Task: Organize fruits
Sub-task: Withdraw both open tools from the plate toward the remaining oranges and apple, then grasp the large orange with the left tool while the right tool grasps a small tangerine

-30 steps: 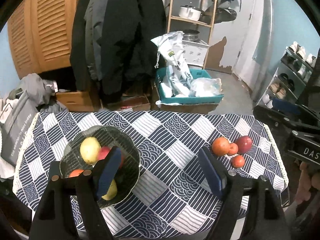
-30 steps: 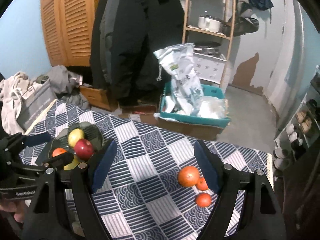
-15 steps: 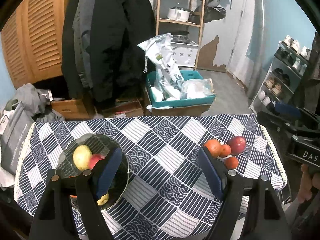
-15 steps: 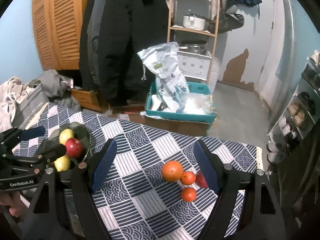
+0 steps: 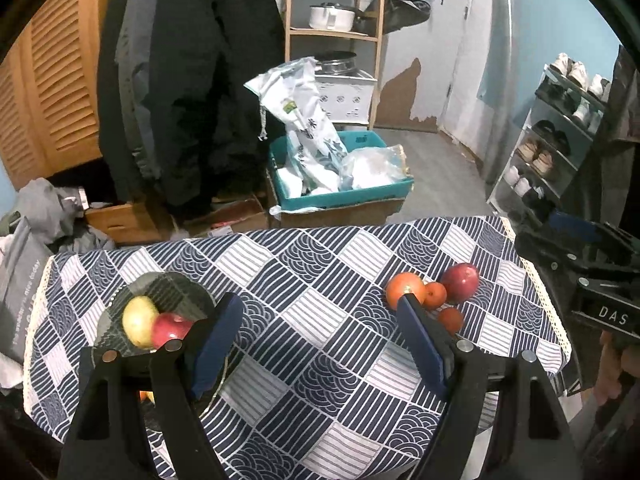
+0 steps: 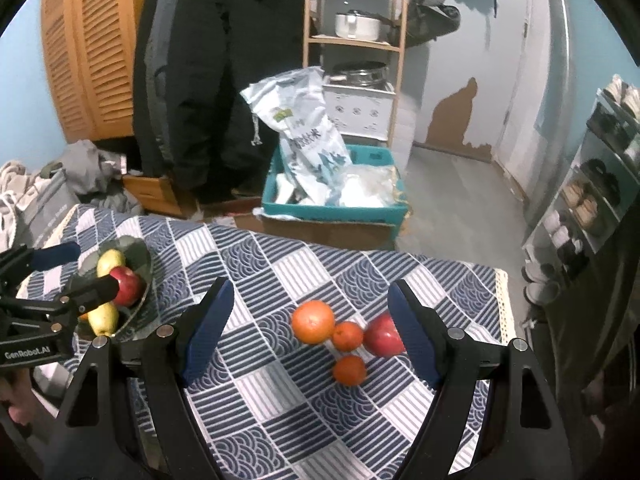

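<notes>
A dark glass bowl [image 5: 176, 286] [image 6: 138, 250] sits at the table's left with a yellow pear [image 5: 137, 320] [image 6: 110, 260], a red apple [image 5: 170, 330] [image 6: 128, 284] and more fruit in it. At the right lie a large orange [image 6: 313, 321] [image 5: 404, 289], two small oranges [image 6: 347, 336] [image 6: 350, 369] and a red apple [image 6: 382, 336] [image 5: 460, 282]. My left gripper [image 5: 320, 344] is open and empty above the table's front. My right gripper [image 6: 310, 334] is open and empty, above and in front of the loose fruit.
The table has a blue-and-white patterned cloth [image 5: 320, 280]. Beyond it on the floor stand a teal crate with bags [image 5: 340, 188], cardboard boxes, hanging coats [image 5: 192, 80] and a wooden shelf. A shoe rack [image 5: 560, 140] is at the right.
Both grippers have drawn back and up from the table, so the fruit sits farther off. The right gripper shifted so the loose fruit lies between its fingers. Both stayed open.
</notes>
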`<state>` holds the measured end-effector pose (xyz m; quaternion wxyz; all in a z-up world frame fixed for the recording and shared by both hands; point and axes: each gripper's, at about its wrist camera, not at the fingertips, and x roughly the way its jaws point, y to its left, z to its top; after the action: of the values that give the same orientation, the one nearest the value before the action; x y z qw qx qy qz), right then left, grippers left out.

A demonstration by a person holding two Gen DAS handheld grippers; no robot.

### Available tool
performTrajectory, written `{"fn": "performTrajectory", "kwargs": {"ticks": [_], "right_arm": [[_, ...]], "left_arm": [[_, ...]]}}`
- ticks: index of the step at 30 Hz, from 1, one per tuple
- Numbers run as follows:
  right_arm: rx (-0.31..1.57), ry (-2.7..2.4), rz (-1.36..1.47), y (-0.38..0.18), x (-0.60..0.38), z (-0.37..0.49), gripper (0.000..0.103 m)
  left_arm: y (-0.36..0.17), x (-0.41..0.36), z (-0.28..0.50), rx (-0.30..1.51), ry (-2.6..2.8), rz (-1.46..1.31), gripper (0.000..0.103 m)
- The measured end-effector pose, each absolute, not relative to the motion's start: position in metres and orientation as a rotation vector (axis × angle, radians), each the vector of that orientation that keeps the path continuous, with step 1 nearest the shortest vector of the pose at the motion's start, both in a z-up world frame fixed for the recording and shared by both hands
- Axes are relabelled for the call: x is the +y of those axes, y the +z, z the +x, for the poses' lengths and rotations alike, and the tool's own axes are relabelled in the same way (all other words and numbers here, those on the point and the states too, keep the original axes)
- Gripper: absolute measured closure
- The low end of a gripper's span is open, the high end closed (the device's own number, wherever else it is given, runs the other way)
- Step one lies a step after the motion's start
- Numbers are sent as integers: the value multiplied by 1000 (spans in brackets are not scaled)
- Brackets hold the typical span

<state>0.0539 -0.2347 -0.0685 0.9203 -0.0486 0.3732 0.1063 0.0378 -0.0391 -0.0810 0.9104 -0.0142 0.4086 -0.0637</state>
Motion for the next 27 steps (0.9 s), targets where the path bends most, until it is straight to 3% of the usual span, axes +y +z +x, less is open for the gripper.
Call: {"fn": "performTrajectory", "kwargs": {"ticks": [27], "right_arm": [[1104, 131, -44, -210, -291, 97, 23]], "left_arm": [[-189, -90, 88, 1053, -164, 91, 18]]}}
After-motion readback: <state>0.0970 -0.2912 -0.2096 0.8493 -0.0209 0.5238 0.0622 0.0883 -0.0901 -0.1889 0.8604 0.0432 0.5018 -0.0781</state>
